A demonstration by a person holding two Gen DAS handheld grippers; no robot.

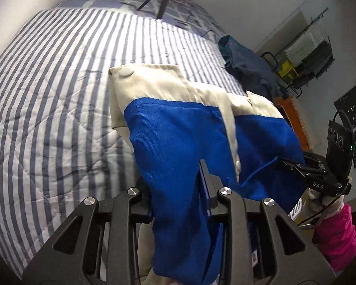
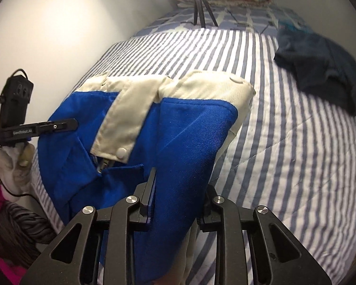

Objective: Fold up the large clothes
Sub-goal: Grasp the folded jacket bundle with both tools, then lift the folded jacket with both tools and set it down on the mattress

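Now I see my left tool point(image 1: 175, 180) pinching a fold of the blue and cream garment point(image 1: 178, 128), which hangs lifted above the striped bed point(image 1: 59, 83). Further right, my right tool point(image 2: 178, 190) clamps the same garment's other side. Beyond it, 1 dark garment point(image 2: 320, 71) lies on the bed's far right.

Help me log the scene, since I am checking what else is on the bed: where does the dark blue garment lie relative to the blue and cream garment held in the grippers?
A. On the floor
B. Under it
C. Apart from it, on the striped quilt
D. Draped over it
C: the dark blue garment lies crumpled on the striped quilt, clear of the blue and cream garment.
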